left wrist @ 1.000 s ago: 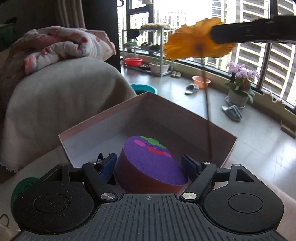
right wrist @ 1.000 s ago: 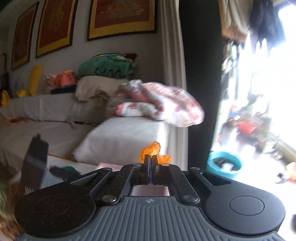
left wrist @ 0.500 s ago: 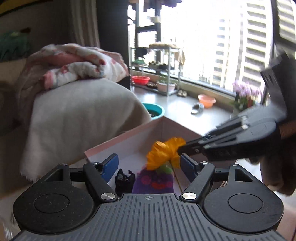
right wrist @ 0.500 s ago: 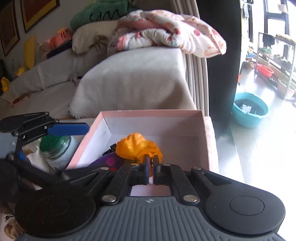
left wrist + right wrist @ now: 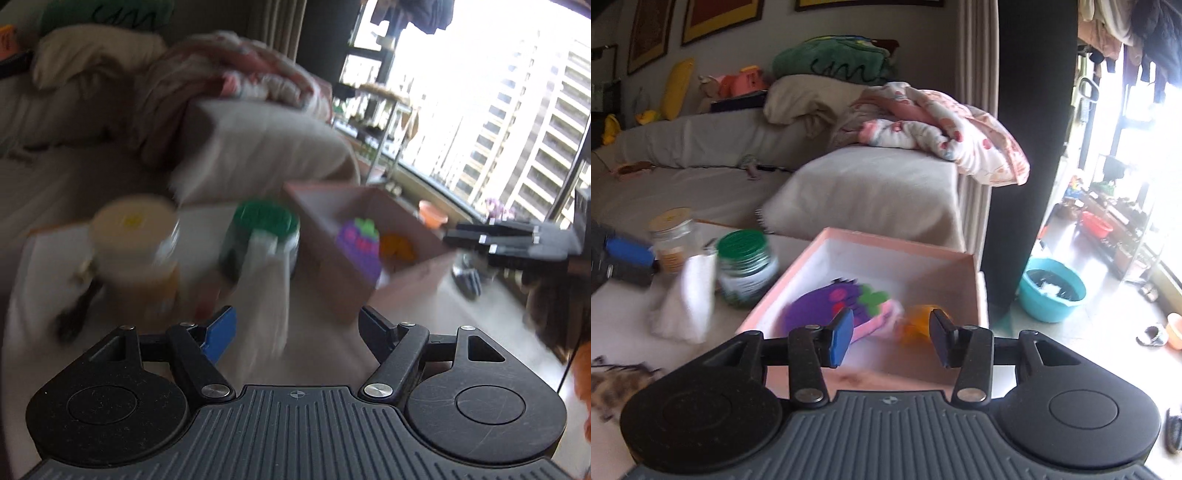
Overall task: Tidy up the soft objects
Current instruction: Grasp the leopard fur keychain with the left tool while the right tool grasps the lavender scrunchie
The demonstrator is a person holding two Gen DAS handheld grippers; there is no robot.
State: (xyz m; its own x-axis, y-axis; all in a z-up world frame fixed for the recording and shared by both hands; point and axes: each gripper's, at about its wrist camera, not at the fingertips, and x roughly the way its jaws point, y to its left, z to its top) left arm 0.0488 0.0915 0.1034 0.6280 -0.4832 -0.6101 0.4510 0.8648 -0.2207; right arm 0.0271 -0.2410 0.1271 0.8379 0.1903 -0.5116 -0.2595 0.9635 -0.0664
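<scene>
Over the pink box [image 5: 827, 258], the right gripper [image 5: 890, 338] spreads its jaws, empty; the orange flower [image 5: 918, 323] lies inside beside the purple plush [image 5: 827, 306]. Left of the box, the left gripper [image 5: 299, 328] gapes wide, holding nothing.

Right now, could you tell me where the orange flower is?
In the right wrist view, the orange flower lies inside the pink box, at its right side, just right of the purple plush toy.

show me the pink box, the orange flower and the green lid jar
pink box [image 5: 897, 242], right wrist view, on its far rim
orange flower [image 5: 918, 321], right wrist view, on its petals inside the box
green lid jar [image 5: 741, 243], right wrist view, on its green lid
</scene>
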